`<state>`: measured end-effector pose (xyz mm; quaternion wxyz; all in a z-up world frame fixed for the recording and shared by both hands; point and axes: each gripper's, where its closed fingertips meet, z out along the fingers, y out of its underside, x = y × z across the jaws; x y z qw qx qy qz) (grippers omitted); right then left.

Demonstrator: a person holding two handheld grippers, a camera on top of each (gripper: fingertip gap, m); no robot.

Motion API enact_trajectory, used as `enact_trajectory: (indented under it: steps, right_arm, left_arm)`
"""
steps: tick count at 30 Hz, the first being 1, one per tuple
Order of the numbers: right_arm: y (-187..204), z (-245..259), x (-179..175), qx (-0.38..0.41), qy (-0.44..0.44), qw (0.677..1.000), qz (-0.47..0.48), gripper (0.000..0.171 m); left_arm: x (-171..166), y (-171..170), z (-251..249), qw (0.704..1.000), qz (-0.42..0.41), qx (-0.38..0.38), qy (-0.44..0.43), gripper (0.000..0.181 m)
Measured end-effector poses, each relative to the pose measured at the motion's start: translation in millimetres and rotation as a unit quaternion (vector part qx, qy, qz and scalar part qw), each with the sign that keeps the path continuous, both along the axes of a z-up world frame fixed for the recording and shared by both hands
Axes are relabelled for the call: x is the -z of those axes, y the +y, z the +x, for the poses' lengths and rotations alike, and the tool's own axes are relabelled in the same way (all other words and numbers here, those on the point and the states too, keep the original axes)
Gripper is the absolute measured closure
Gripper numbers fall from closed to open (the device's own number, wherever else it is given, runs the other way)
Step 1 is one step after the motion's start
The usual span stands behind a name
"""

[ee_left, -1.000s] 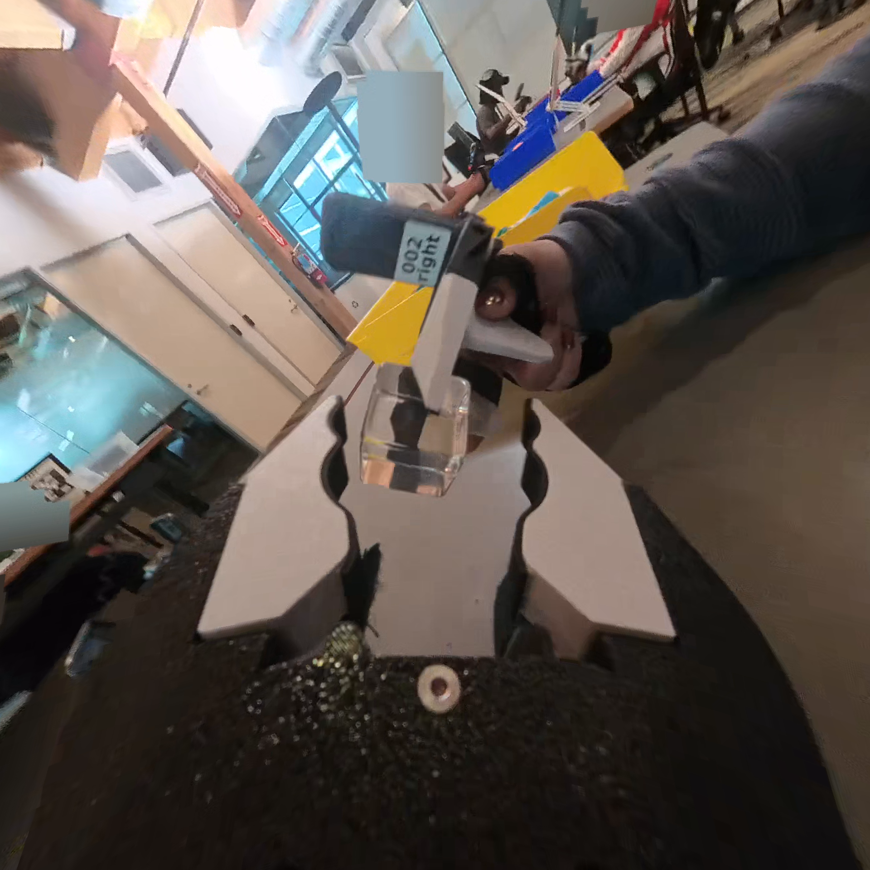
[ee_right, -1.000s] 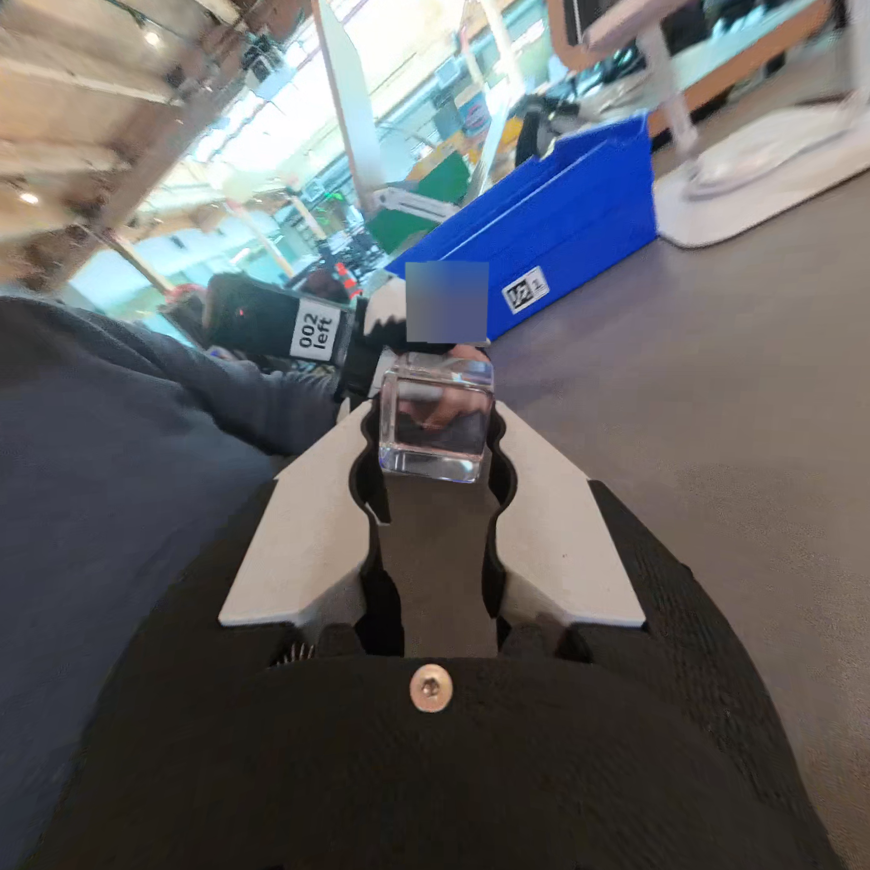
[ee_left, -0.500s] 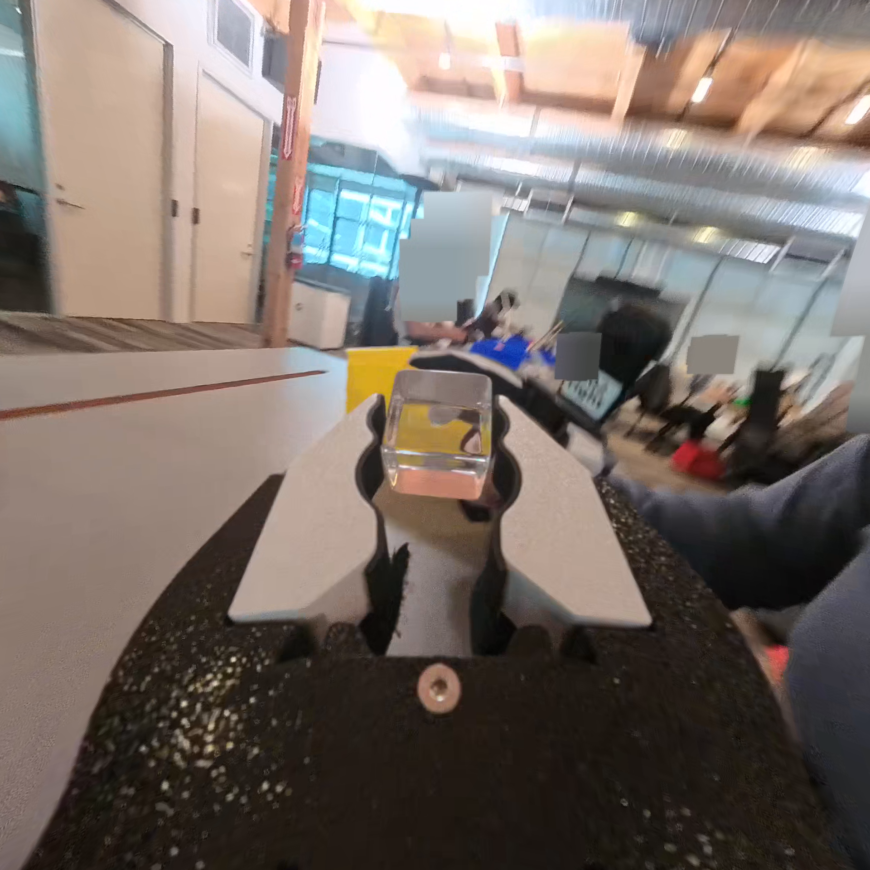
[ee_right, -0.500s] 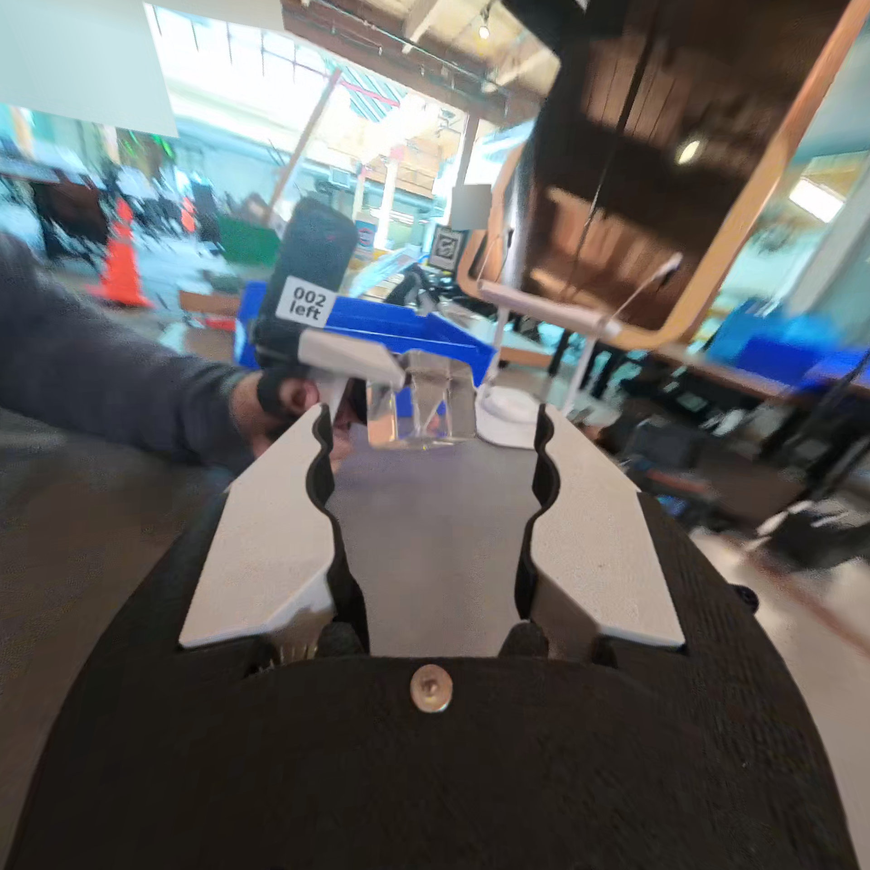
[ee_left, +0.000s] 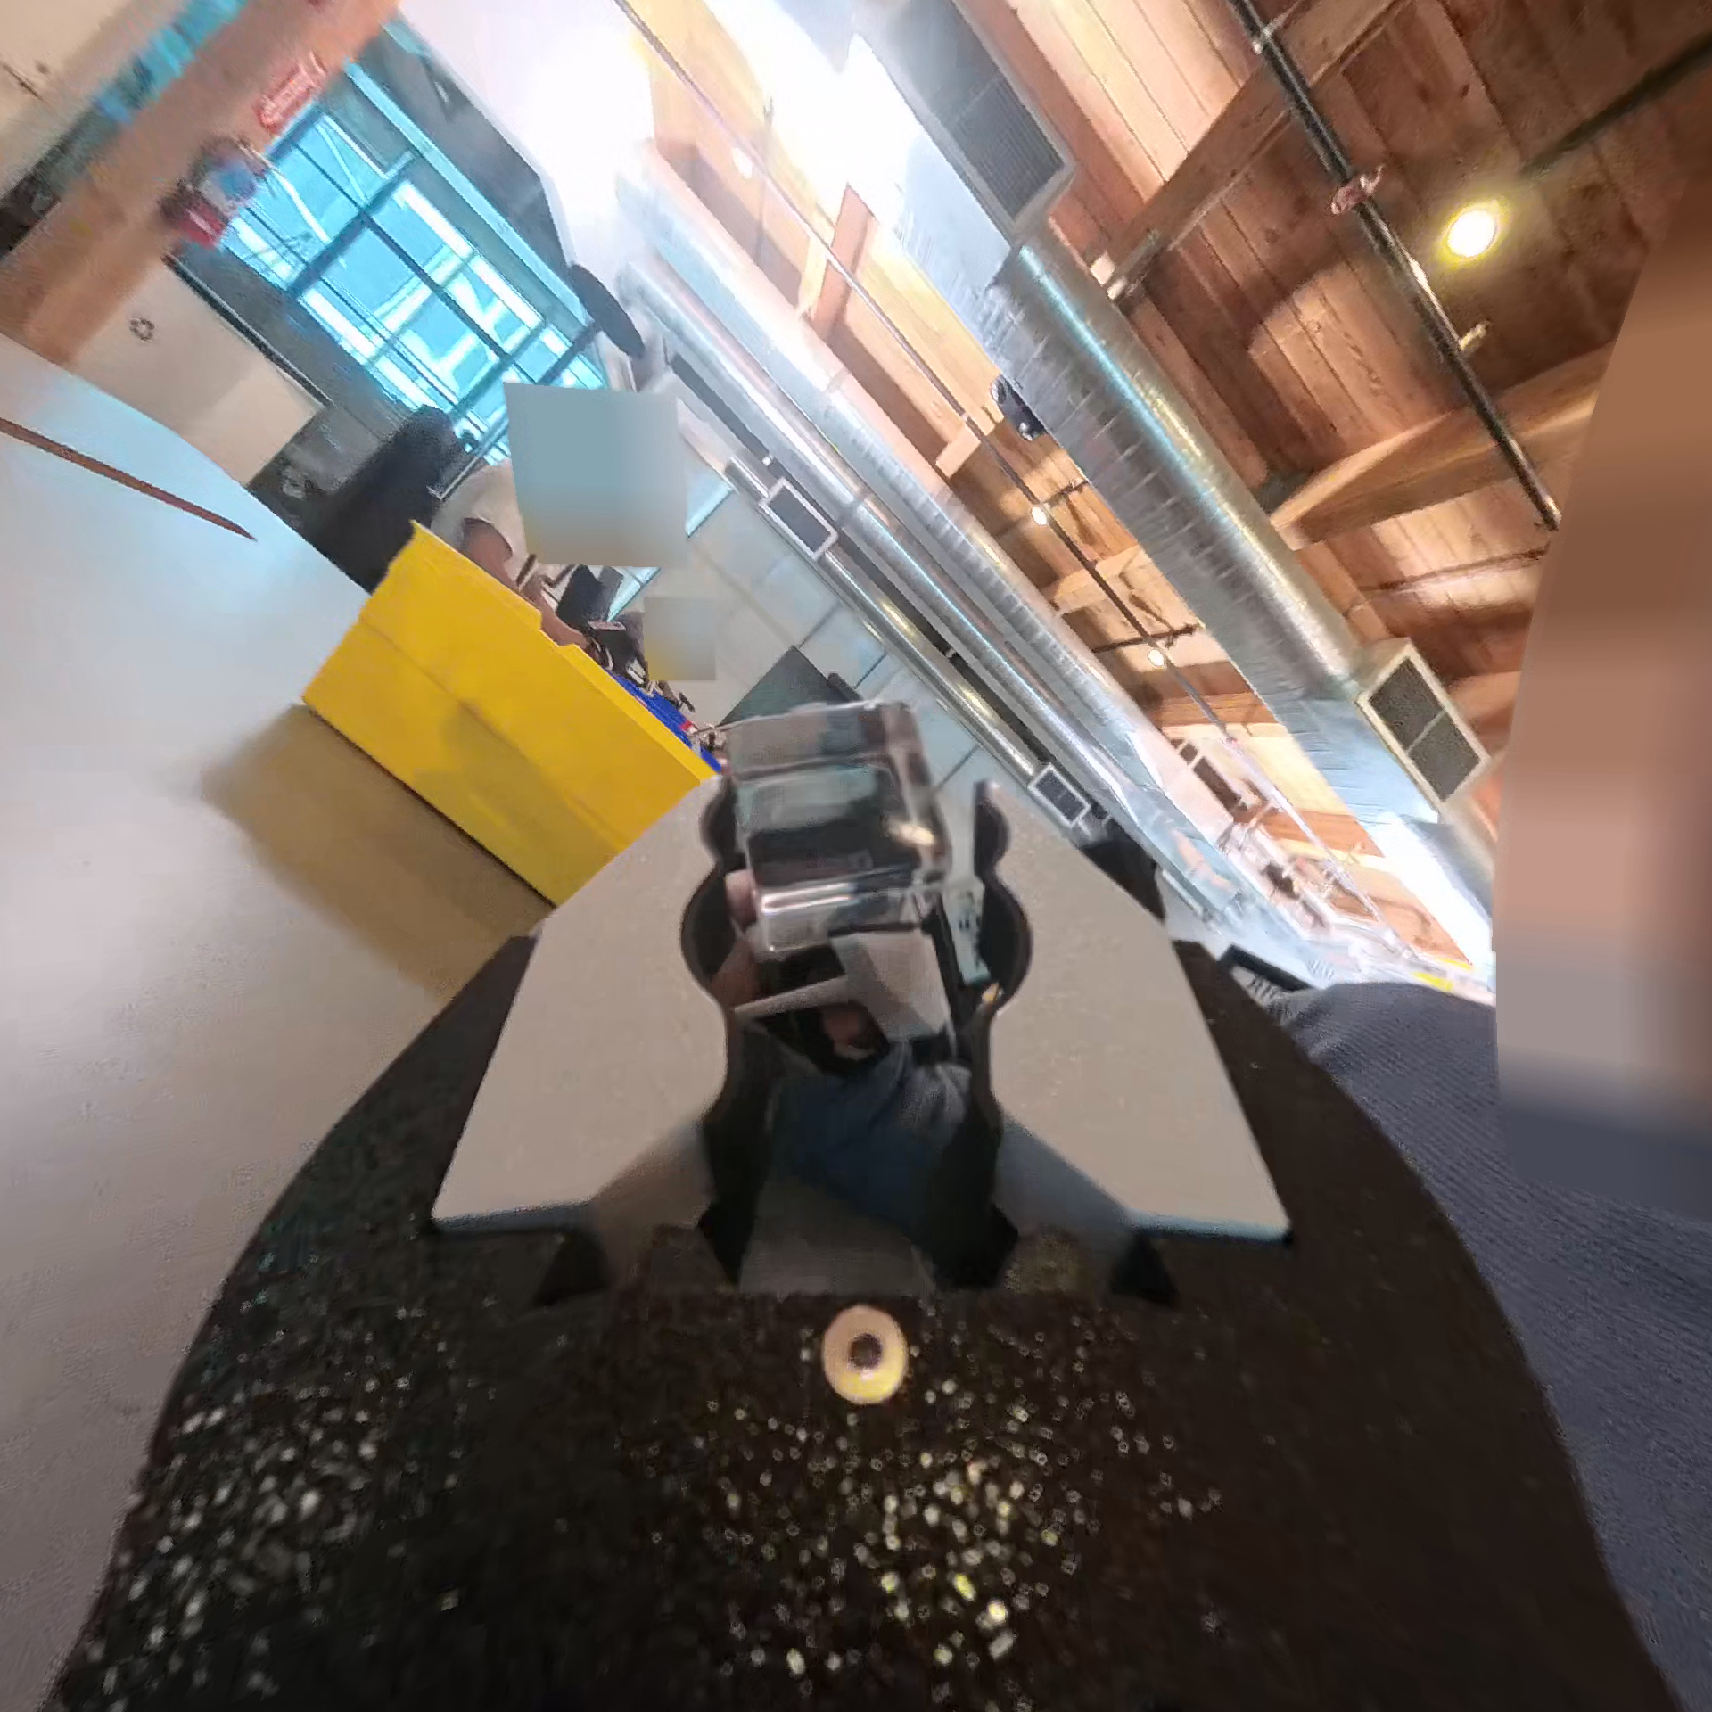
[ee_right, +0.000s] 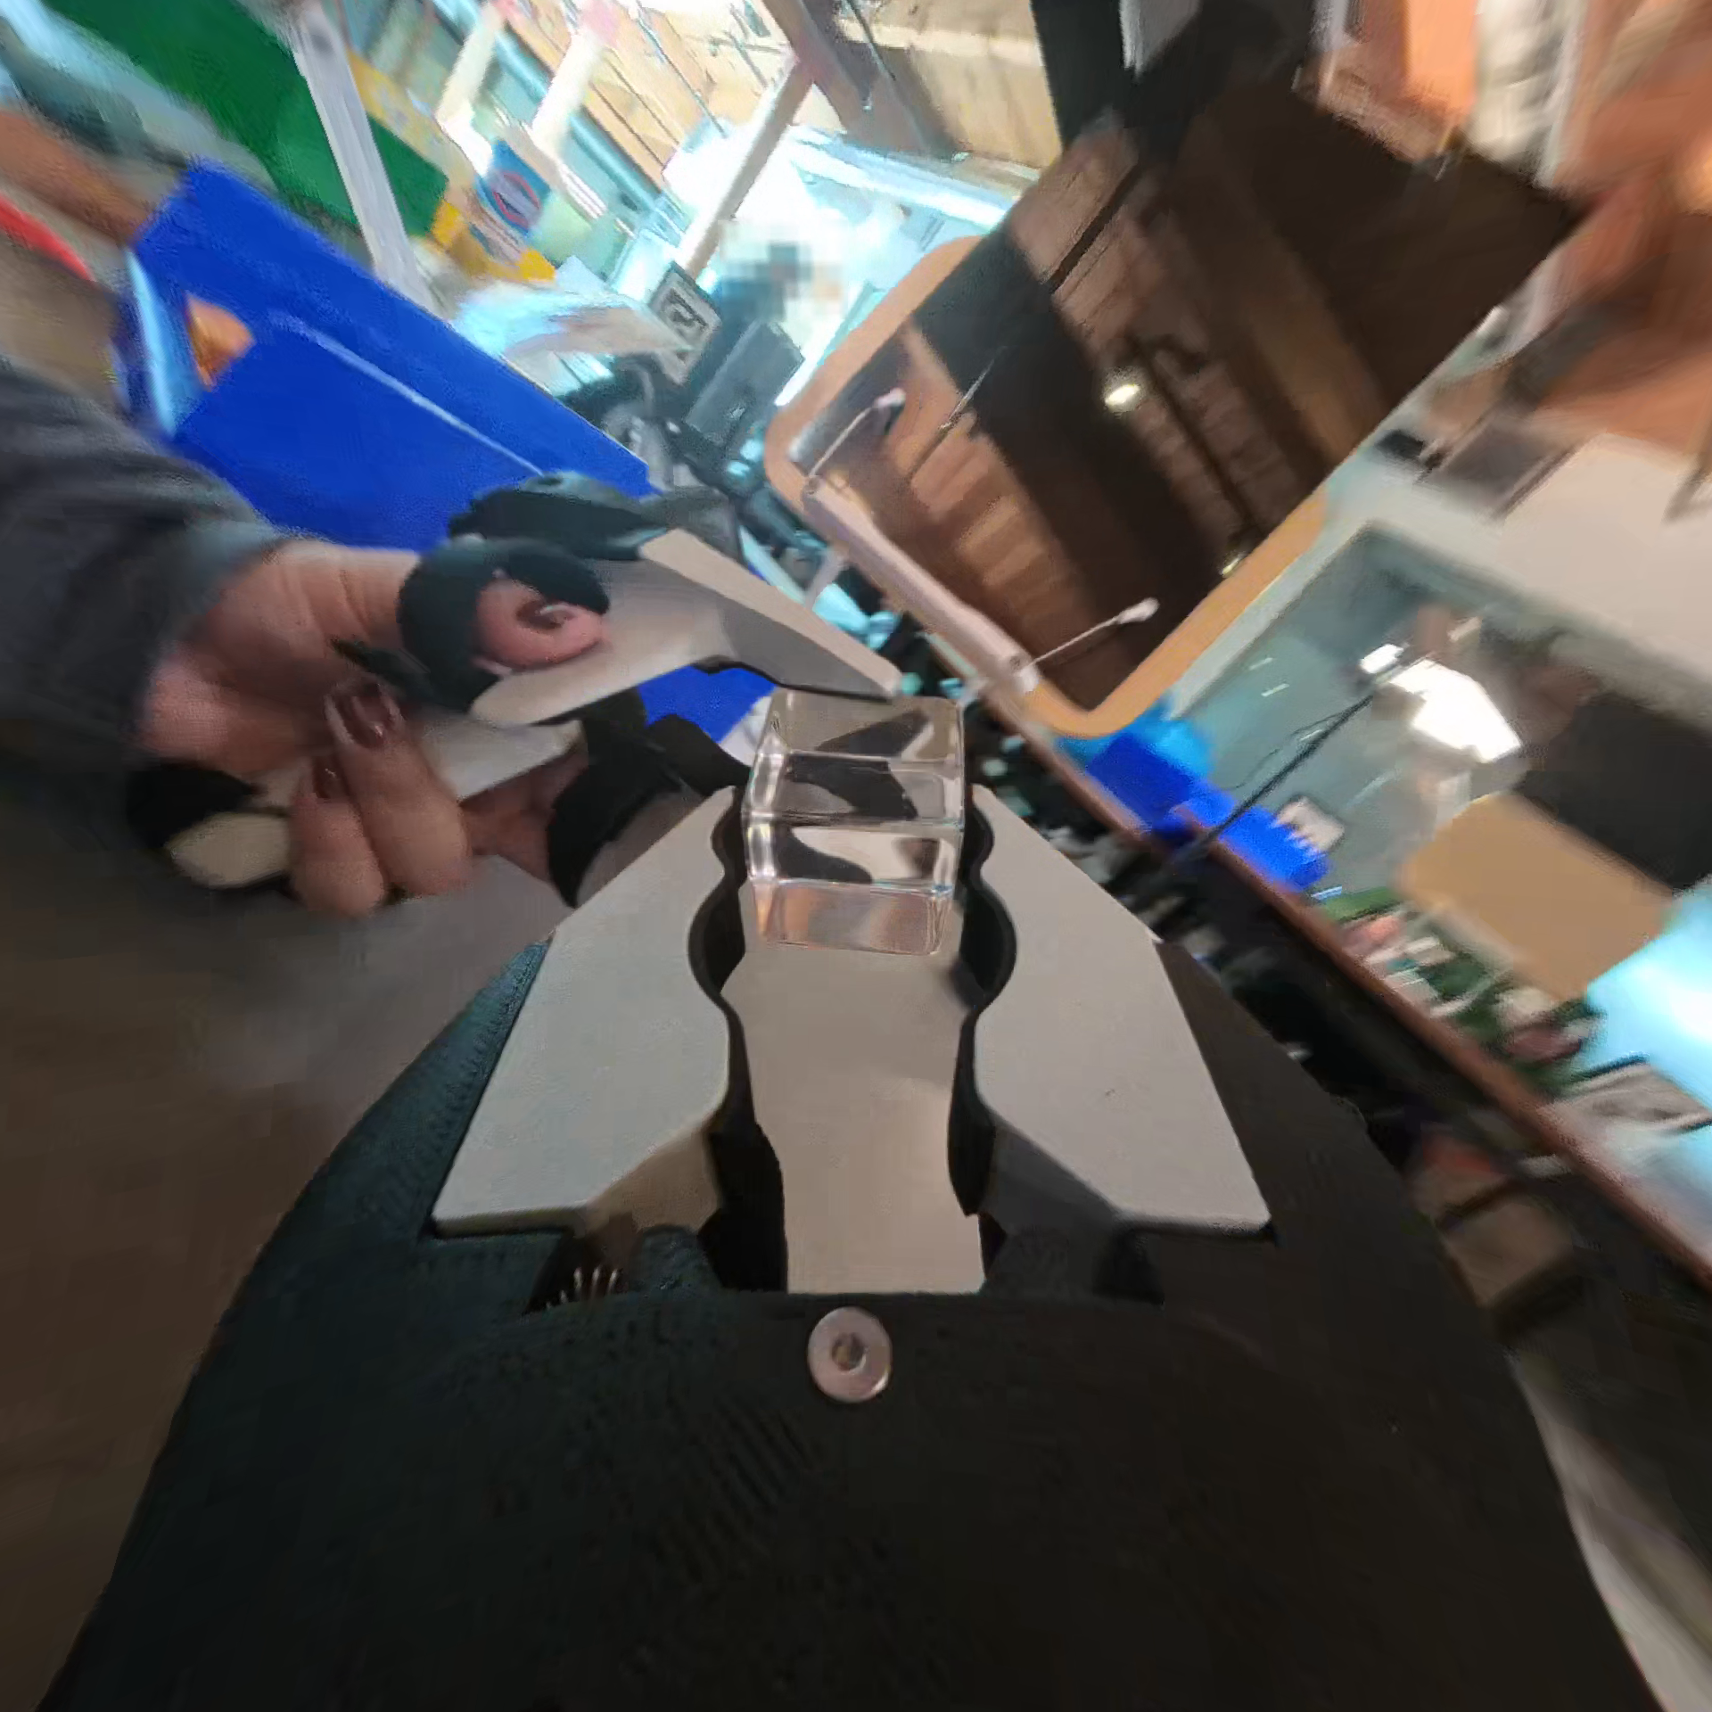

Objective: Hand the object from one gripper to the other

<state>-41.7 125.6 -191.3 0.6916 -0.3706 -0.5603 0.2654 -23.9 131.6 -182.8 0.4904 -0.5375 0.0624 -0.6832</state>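
A clear cube sits between the fingertips of my left gripper, which is shut on it. My right gripper is shut on the same cube across its other sides. In the right wrist view one of the left gripper's fingers rests its tip on the cube's top; the other is partly hidden behind my right gripper. In the left wrist view the right gripper's fingers show just below the cube. The cube is held in the air above the table.
A yellow bin stands on the pale table to the left. A blue bin stands at the table's far side. The hand holding the left gripper and a dark sleeve are close by.
A second ago the right gripper held the cube. Half a second ago only the left held it, with the right open. Now the right has shut on it again, and both views have tilted.
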Motion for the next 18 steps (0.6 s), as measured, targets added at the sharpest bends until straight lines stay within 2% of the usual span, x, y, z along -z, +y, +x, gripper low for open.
enact_trajectory:
  steps: [2,4,7,11,13,16,17,18]
  right_arm:
    - [7,2,6,-0.040,-0.013,0.992,-0.117,0.127]
    - [5,4,13,-0.105,-0.035,0.964,-0.242,0.128]
    - [-10,10,28,-0.219,-0.093,0.885,-0.399,0.128]
    - [-29,14,42,-0.292,-0.147,0.787,-0.524,0.128]
    - [-37,15,43,-0.323,-0.159,0.736,-0.573,0.128]
    - [-45,17,39,-0.357,-0.159,0.690,-0.608,0.128]
    - [-46,17,38,-0.363,-0.158,0.687,-0.610,0.128]
    - [-46,17,37,-0.362,-0.155,0.690,-0.607,0.128]
  left_arm:
    - [4,0,1,0.997,0.039,-0.017,0.060,0.122]
    - [15,-1,6,0.973,0.119,-0.058,0.187,0.111]
    - [30,-9,14,0.886,0.261,-0.106,0.368,0.094]
    - [40,-20,23,0.732,0.430,-0.164,0.501,0.099]
    - [46,-23,27,0.670,0.477,-0.181,0.540,0.104]
    - [58,-24,33,0.630,0.501,-0.174,0.568,0.114]
    - [57,-25,33,0.622,0.507,-0.179,0.569,0.137]
    - [56,-24,33,0.619,0.508,-0.186,0.569,0.138]
